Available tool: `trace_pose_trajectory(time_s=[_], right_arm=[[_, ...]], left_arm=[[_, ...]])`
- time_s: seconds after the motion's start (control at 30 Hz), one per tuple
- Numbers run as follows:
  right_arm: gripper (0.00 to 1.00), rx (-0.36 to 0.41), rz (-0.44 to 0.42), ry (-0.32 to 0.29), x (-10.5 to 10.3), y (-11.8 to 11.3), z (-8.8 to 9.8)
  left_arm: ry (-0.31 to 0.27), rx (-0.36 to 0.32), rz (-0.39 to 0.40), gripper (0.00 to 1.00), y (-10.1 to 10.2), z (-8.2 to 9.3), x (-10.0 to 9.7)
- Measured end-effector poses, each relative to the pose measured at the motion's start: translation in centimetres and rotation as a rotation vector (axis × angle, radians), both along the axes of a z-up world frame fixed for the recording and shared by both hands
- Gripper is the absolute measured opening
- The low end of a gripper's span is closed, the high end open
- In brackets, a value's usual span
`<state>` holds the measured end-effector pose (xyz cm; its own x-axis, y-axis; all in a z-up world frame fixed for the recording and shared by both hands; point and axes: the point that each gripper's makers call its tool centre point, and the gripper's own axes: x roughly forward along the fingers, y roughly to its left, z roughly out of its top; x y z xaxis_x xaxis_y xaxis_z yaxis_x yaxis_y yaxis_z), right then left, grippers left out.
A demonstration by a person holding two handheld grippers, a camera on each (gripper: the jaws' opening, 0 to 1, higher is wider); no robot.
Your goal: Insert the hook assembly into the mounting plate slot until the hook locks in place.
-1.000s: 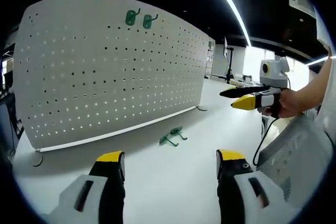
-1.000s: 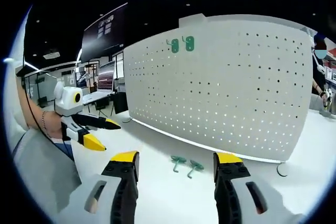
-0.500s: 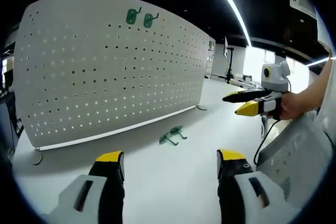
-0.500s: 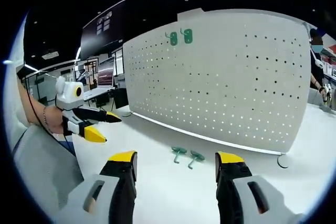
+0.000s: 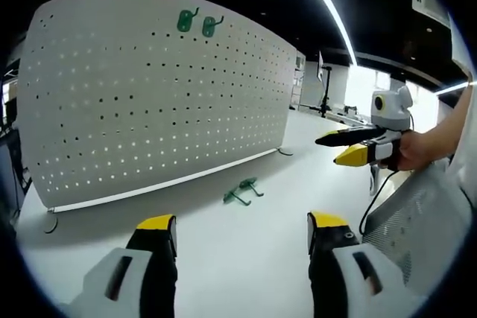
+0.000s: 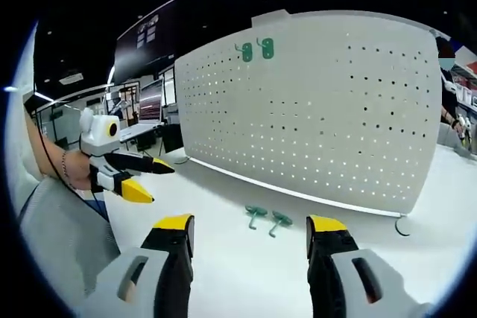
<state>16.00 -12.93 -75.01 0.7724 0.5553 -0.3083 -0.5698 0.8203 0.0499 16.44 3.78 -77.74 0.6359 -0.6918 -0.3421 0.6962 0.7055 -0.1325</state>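
Green hooks (image 5: pixel 240 191) unmoved, tools unchanged.

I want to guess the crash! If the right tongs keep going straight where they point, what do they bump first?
Probably the two green hooks lying on the white table, straight ahead between the open right tongs. Beyond them stands the pegboard. Depth is hard to judge.

A tall white perforated metal mounting plate (image 5: pixel 156 94) stands upright well ahead of the tongs, 2 green plastic hooks (image 5: pixel 198 24) hung near its top edge. 2 more green hooks (image 6: pixel 268 219) lie flat on the white table (image 5: pixel 238 251), between tongs and plate.
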Motion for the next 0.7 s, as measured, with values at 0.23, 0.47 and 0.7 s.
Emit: trace_pose_trajectory(time_s=[0.23, 0.47, 0.7], right_arm=[[0.59, -0.003, 0.000, 0.007, 0.0, 0.0, -0.2], [0.59, 0.002, -0.005, 0.008, 0.0, -0.2, -0.1], [0.59, 0.005, -0.006, 0.016, 0.0, -0.1, -0.2]], left_arm=[[-0.006, 0.002, -0.008, 0.73, -0.2, 0.3, 0.2], [-0.006, 0.015, -0.025, 0.73, -0.4, 0.4, 0.7], [-0.011, 0.026, -0.041, 0.73, -0.6, 0.5, 1.1]])
